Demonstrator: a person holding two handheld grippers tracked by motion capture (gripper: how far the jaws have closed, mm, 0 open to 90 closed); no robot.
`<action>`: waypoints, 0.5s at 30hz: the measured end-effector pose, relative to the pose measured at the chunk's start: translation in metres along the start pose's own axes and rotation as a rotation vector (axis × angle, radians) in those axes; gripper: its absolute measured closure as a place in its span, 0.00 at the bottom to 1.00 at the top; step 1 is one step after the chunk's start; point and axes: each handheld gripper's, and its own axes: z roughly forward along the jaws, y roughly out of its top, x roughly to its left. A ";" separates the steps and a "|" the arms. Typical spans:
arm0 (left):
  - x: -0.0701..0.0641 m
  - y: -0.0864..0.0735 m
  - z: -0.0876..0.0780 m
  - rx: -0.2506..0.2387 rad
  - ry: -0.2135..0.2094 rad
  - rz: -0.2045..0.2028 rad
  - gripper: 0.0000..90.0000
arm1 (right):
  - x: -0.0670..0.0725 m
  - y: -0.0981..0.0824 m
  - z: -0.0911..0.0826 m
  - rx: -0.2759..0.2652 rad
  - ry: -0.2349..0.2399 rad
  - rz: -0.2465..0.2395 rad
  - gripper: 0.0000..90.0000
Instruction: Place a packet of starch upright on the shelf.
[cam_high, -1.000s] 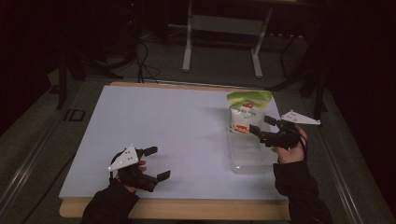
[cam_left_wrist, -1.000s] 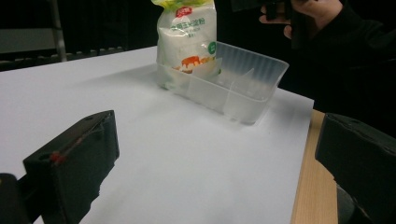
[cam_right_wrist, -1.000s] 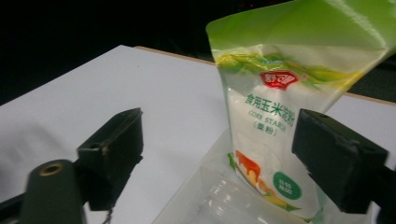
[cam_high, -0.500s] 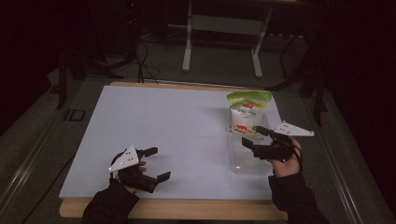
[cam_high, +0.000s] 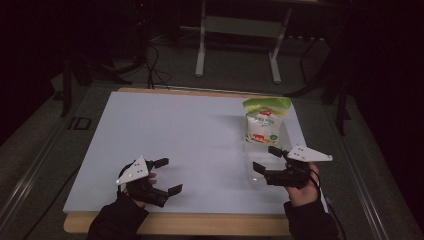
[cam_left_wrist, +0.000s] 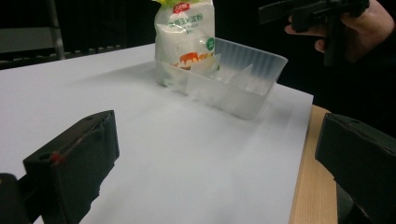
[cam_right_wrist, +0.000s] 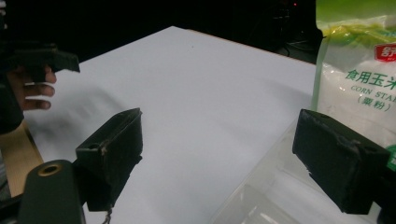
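Observation:
A white bag of corn starch with a green top (cam_high: 262, 122) (cam_left_wrist: 184, 37) (cam_right_wrist: 359, 79) stands upright in the far end of a clear plastic tray (cam_high: 252, 155) (cam_left_wrist: 233, 84) (cam_right_wrist: 261, 200) at the table's right. My right gripper (cam_high: 265, 158) (cam_right_wrist: 219, 149) hovers open at the tray's near end, pointing left, with nothing between its jaws. My left gripper (cam_high: 171, 175) (cam_left_wrist: 215, 158) rests open near the front left of the white sheet, well apart from the tray, and holds nothing.
A white sheet (cam_high: 190, 135) covers the wooden table, whose front edge (cam_high: 200, 225) shows bare wood. Metal stand legs (cam_high: 235, 45) and cables lie on the dark floor beyond the far edge. In the left gripper view the right gripper (cam_left_wrist: 322, 14) appears past the tray.
My right gripper has drawn back from beside the bag toward the near end of the tray and slightly left. The left gripper, bag and tray have stayed put.

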 end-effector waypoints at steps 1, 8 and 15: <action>0.000 0.000 0.000 0.000 0.000 0.000 0.00 | 0.001 -0.001 0.000 0.002 -0.002 -0.005 0.18; 0.000 0.000 0.000 -0.002 0.001 0.001 0.00 | 0.009 -0.008 -0.002 0.015 0.000 -0.024 0.17; -0.001 -0.001 0.000 0.002 -0.003 0.001 0.00 | 0.017 -0.017 -0.005 0.026 -0.029 -0.064 0.17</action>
